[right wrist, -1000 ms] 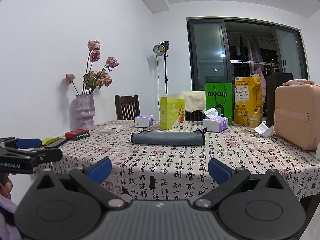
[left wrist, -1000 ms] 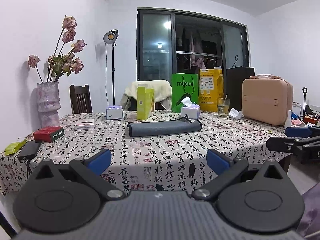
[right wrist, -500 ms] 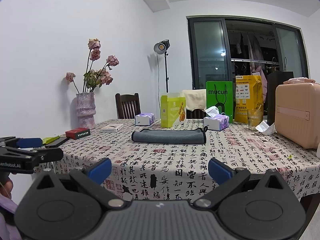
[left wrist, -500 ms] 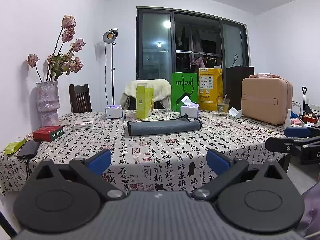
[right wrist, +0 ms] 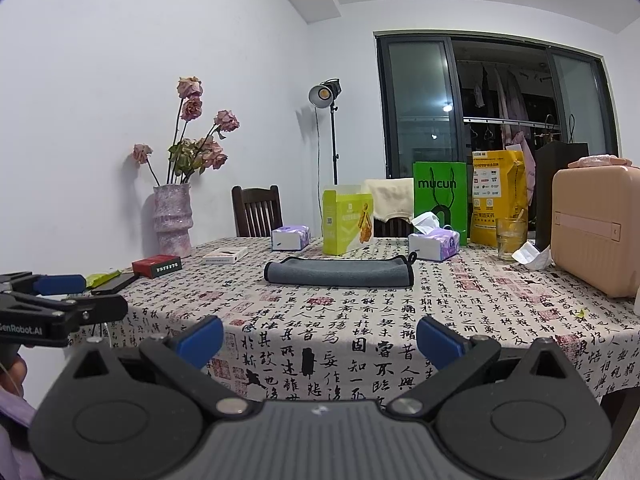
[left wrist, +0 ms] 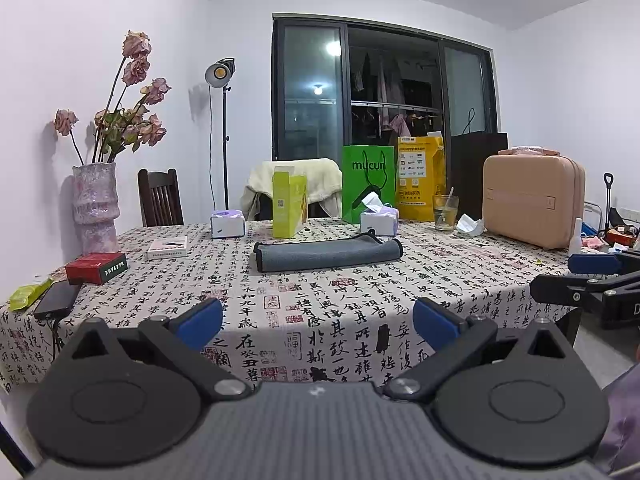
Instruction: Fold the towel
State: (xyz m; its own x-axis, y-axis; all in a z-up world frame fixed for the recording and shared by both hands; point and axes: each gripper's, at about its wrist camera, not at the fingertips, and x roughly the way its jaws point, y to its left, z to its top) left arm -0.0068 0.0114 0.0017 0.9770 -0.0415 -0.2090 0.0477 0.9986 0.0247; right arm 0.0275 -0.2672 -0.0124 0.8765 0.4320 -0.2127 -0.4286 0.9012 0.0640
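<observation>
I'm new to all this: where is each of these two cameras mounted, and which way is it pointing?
Left wrist view: sits on the left gripper, looking forward over the table edge at the grey towel; its own open blue-tipped fingers show below, the right gripper at the right edge.
Right wrist view: sits on the right gripper, facing the same way; own open fingers show below, the left gripper at the left edge.
Shared: towel, patterned tablecloth, green bag, vase.

Left gripper (left wrist: 318,322) and right gripper (right wrist: 320,334) held level, side by side, jaws spread wide
</observation>
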